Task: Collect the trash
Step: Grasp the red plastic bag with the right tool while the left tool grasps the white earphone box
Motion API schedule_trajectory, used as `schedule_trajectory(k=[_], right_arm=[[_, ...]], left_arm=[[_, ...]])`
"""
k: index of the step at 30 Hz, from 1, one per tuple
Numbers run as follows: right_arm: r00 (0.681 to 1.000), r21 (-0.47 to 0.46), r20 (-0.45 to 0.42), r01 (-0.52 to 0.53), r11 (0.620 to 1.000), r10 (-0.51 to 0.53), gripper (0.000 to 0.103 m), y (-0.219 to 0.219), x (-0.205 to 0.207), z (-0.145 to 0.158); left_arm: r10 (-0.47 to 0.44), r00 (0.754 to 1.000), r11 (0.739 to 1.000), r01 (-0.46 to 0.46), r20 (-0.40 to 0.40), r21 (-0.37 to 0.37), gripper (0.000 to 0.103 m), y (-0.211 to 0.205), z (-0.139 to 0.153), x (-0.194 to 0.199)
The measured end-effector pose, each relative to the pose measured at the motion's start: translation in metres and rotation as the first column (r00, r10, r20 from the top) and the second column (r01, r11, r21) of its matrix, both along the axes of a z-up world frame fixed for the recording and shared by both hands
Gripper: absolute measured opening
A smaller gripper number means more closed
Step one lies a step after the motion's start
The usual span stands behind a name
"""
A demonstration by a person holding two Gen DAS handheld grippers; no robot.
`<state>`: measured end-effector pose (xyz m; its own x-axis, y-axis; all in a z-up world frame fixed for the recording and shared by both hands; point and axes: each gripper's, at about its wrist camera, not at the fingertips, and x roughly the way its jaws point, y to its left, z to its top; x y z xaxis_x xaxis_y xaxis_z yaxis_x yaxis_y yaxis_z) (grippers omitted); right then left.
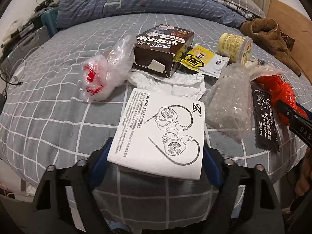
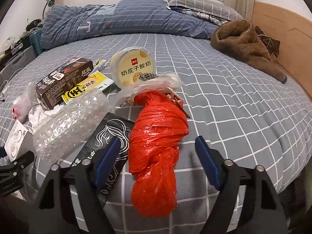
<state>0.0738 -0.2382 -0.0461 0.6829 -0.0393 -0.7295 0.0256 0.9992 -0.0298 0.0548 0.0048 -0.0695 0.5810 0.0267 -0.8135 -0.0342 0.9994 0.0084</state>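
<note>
your left gripper (image 1: 155,167) straddles the white leaflet (image 1: 161,130) at lower centre, fingers apart, pads not clearly pressing. right gripper (image 2: 159,167) brackets the red bag (image 2: 158,150), fingers apart, gap visible on its right. risk: leaflet buckles and slips; left finger snags the black sachet (image 2: 109,146). bed (image 2: 224,101) lies open to the right; bubble wrap (image 2: 70,117) crowds left.
</note>
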Motion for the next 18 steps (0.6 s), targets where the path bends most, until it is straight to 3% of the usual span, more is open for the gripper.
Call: schedule_trajectory(k=[2,5,18], right_arm=[[1.0,0.002,-0.019,0.0,1.0,0.0,0.044,-0.001,0.001,-0.003],[1.0,-0.003,-0.008,0.0,1.0,0.0,0.038,-0.002,-0.001,0.0],[0.999,0.002,0.042,-0.002,1.0,0.002,0.036,-0.006,-0.021,0.021]], left_arm=[[-0.003,1.0,1.0,0.003,0.001,0.009,0.073,-0.001,0.001,-0.001],[-0.013,1.0,1.0,0.013,0.0,0.011,0.073,-0.004,0.003,-0.002],[-0.011,0.999,1.0,0.011,0.039,0.008,0.072,-0.001,0.026,-0.013]])
